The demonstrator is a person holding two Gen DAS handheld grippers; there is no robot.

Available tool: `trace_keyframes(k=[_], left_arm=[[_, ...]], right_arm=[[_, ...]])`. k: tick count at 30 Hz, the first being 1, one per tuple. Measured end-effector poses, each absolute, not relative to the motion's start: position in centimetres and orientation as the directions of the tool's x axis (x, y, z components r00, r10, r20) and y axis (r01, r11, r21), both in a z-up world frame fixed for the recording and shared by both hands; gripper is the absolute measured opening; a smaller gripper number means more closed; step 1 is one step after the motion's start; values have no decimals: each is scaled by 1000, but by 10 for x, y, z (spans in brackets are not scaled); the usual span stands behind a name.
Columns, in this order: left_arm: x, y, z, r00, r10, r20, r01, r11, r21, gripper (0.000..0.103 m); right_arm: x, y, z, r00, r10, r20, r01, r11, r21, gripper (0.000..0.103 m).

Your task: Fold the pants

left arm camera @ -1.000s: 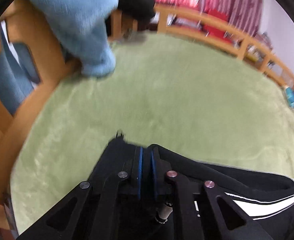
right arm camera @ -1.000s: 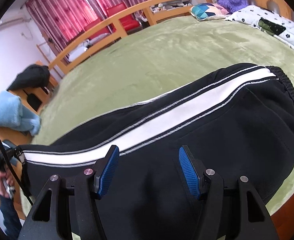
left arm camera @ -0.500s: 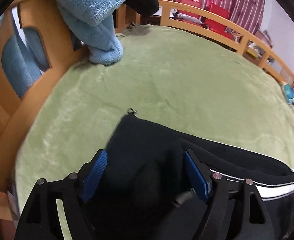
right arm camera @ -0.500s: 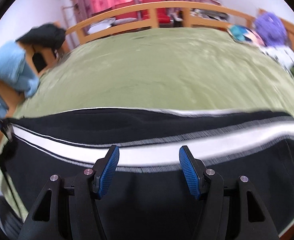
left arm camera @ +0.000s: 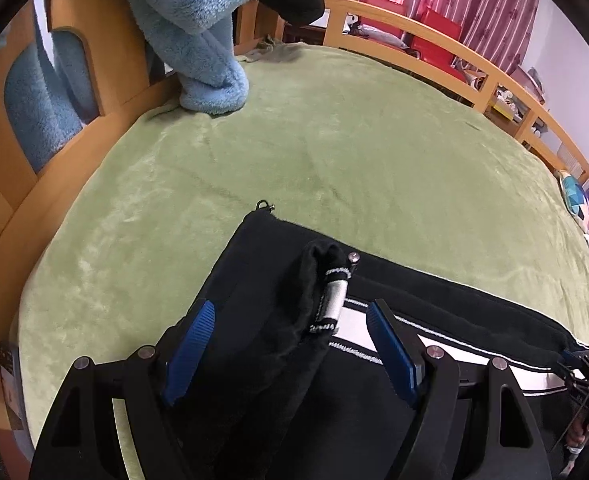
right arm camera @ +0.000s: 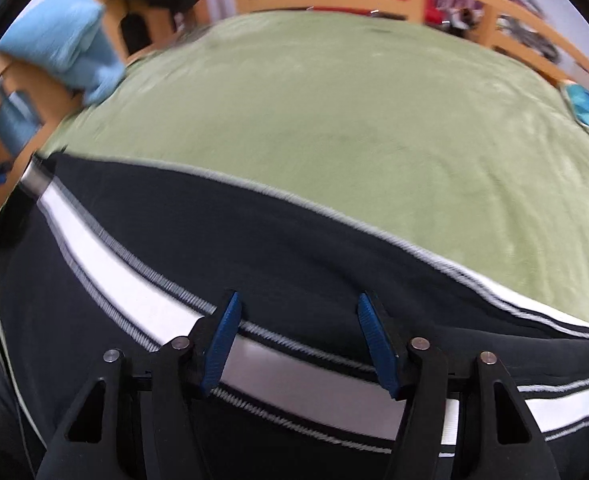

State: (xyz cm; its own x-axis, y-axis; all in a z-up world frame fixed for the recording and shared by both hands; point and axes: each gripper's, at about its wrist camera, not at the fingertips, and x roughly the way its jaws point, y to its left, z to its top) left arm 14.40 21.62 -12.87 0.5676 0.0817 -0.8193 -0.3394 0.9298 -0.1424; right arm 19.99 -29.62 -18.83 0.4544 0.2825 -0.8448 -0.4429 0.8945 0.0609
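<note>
Left tool (left arm camera: 290, 344) stands with jaws apart over the hem end of the pants (left arm camera: 434, 312); a puckered tuft of black cloth and stripe rises between the blue pads, but neither pad presses on it. Right tool (right arm camera: 296, 340) has jaws apart too, just closing a little, poised over the white side stripe (right arm camera: 134, 292) with nothing clamped.

Pants lie flat on the green bed cover (left arm camera: 334, 152), close to the near edge of the bed. Long axis runs side to side across both views, roughly parallel to that edge; leg hems lie toward the left tool's end, and the garment runs away to the right of the left wrist view.

Judgement: a fold across the length appears in preparation. Recommend flattening the raised tuft first, gripping both layers squarely at the edge, and carrying both ends level so the stripes stay aligned.
</note>
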Motion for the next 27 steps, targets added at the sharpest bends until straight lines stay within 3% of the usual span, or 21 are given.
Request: trace_keyframes(k=[7, 12, 13, 14, 15, 18, 20, 21, 24, 27], left_arm=[[148, 215, -137, 567, 89, -819, -328, 936, -125, 77], [159, 213, -142, 575, 20, -818, -267, 949, -165, 77], [165, 210, -146, 556, 25, -831, -268, 952, -151, 77], [168, 208, -148, 552, 24, -834, -265, 953, -147, 77], [172, 206, -152, 552, 22, -833, -257, 955, -146, 77], [188, 207, -166, 519, 134, -844, -316, 948, -44, 76], [192, 215, -172, 524, 150, -839, -342, 939, -46, 33], [193, 221, -172, 527, 99, -844, -336, 936, -100, 13], [183, 236, -154, 574, 67, -816, -338, 927, -162, 12], [173, 251, -127, 643, 28, -765, -323, 916, -238, 12]], right_arm=[[204, -270, -199, 439, 225, -870, -502, 864, -29, 56], [215, -274, -202, 427, 256, -867, -468, 883, 30, 53], [215, -272, -203, 436, 253, -864, -464, 886, 25, 50], [213, -271, -203, 446, 256, -858, -466, 885, 21, 37], [210, -269, -202, 455, 265, -850, -473, 881, 22, 12], [199, -265, -198, 501, 266, -823, -481, 877, -9, 5], [194, -265, -197, 532, 259, -806, -473, 880, -30, 3], [194, -267, -195, 533, 265, -803, -463, 886, -15, 3], [187, -279, -168, 571, 324, -754, -432, 900, 59, 3], [184, -275, -135, 639, 342, -689, -434, 900, 45, 3]])
